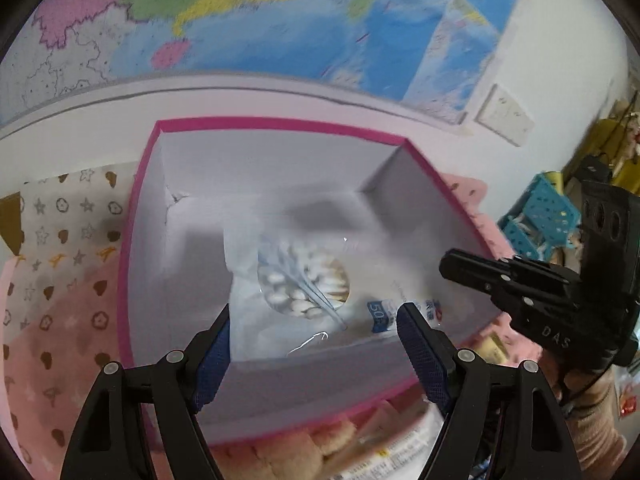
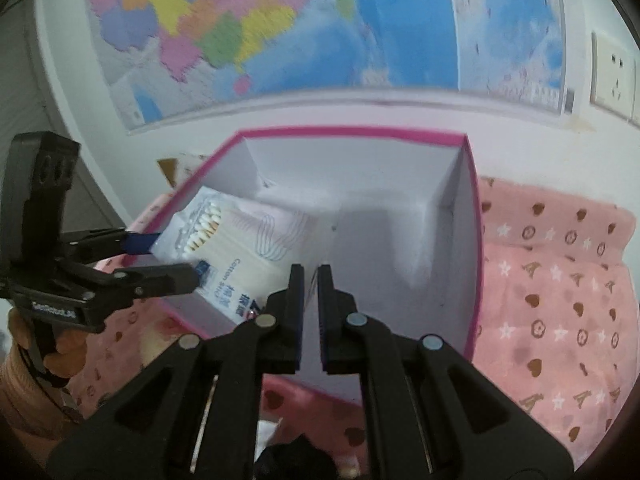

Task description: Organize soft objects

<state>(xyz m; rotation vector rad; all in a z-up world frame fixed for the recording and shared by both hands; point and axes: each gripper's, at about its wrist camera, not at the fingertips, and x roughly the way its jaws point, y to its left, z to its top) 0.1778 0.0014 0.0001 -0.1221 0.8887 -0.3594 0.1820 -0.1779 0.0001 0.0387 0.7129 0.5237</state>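
A pink-rimmed box (image 1: 248,125) with a white inside stands on a pink patterned cloth; it also shows in the right wrist view (image 2: 472,200). A clear bag of cotton swabs (image 1: 304,284) lies in the box, against its left wall in the right wrist view (image 2: 240,236). My left gripper (image 1: 316,320) is open over the box with its fingers on either side of the bag; it shows from the side in the right wrist view (image 2: 176,254). My right gripper (image 2: 310,276) is shut and empty above the box's near rim; it shows at the right of the left wrist view (image 1: 452,262).
A pink cloth (image 2: 560,280) with hearts and stars covers the surface. A packet of biscuits (image 1: 320,448) lies in front of the box. A map (image 2: 280,20) hangs on the wall behind. A blue basket (image 1: 540,216) stands at the right. A wall socket (image 2: 612,76) is at the right.
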